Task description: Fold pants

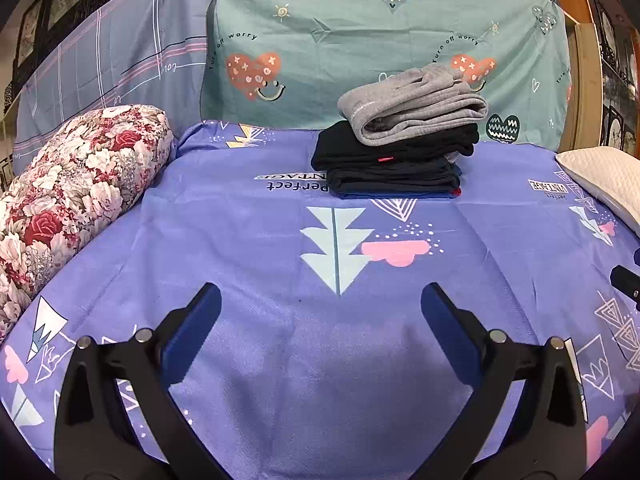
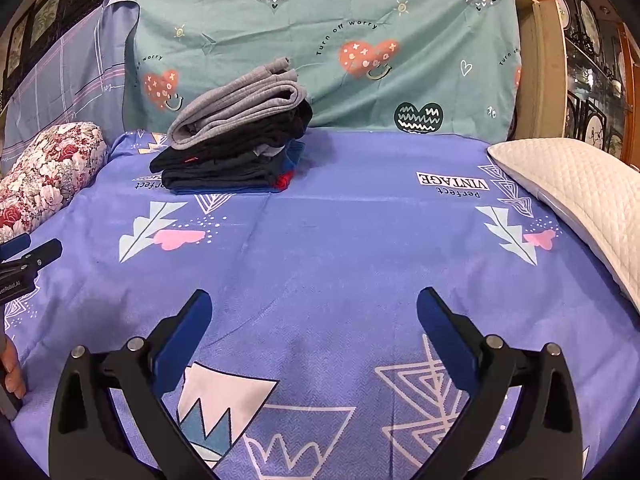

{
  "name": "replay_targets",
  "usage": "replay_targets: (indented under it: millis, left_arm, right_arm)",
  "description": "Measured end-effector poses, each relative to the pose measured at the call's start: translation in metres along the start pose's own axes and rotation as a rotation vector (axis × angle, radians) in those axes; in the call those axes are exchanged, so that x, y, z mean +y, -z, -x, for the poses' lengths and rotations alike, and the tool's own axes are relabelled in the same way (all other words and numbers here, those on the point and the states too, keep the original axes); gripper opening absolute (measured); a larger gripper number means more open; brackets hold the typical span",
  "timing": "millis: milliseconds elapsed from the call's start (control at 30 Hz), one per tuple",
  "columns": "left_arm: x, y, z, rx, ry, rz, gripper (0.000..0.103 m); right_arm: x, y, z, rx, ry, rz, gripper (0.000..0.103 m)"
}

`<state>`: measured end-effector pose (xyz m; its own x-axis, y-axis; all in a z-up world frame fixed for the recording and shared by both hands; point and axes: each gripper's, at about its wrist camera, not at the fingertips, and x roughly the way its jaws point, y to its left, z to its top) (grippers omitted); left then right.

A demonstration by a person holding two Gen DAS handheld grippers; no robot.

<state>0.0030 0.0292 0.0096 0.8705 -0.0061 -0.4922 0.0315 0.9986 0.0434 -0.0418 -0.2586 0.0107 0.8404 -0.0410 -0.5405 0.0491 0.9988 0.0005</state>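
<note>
A stack of folded pants [image 1: 396,156] sits at the back of the purple bedsheet [image 1: 260,248], with grey pants [image 1: 412,108] on top of black and dark blue ones. The right wrist view shows the same stack [image 2: 232,152] at the upper left, the grey pants [image 2: 240,104] on top. My left gripper [image 1: 320,300] hovers open over bare sheet, well short of the stack, with nothing between its fingers. My right gripper [image 2: 314,308] is also open and empty over the sheet [image 2: 340,240]. The left gripper's tip [image 2: 32,258] shows at the left edge of the right wrist view.
A floral bolster [image 1: 68,200] lies along the left side. A white quilted pillow [image 2: 580,200] lies at the right. A teal heart-print cloth [image 1: 360,40] and a grey checked cloth [image 1: 112,48] hang behind the bed. A person's hand [image 2: 12,368] shows at the left edge.
</note>
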Motion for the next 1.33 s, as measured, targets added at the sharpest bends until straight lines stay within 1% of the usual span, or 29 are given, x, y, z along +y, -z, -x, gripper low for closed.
replay_targets:
  millis: [167,233,367,533,600,833,1000,1100,1200,1233,1333]
  left_arm:
    - [-0.001,0.000,-0.003,0.013,-0.011,-0.003,0.101]
    - [-0.001,0.001,-0.005,0.029,-0.022,0.000,0.101]
    - [0.004,0.002,-0.011,0.069,-0.026,0.025,0.101]
    - [0.011,0.004,-0.014,0.088,-0.028,0.060,0.101]
    - [0.012,0.004,-0.015,0.098,-0.017,0.065,0.101]
    - [0.002,0.004,-0.013,0.088,-0.027,0.010,0.101]
    - [0.011,0.000,-0.011,0.054,-0.014,0.047,0.101]
    - [0.012,0.002,-0.017,0.089,-0.006,0.056,0.101]
    - [0.012,0.004,-0.024,0.136,-0.023,0.063,0.101]
    - [0.013,0.005,-0.024,0.137,-0.035,0.066,0.101]
    - [0.015,0.006,-0.023,0.139,-0.028,0.081,0.101]
  right_arm:
    - [0.000,0.000,0.000,0.000,0.000,0.000,0.102]
    - [0.000,0.000,0.000,0.000,0.000,-0.001,0.102]
    - [-0.001,0.000,-0.001,0.002,0.000,-0.004,0.102]
    - [-0.002,0.000,0.000,0.004,0.002,-0.008,0.102]
    - [-0.002,0.000,-0.001,0.005,0.002,-0.008,0.102]
    - [-0.002,0.001,-0.001,0.008,0.003,-0.007,0.102]
    - [-0.001,0.001,-0.002,0.012,0.003,-0.008,0.102]
    - [-0.001,0.001,-0.002,0.016,0.002,-0.008,0.102]
    - [-0.001,0.001,-0.003,0.018,0.001,-0.010,0.102]
    - [-0.002,0.001,-0.003,0.019,0.000,-0.010,0.102]
    - [-0.002,0.001,-0.003,0.020,0.000,-0.012,0.102]
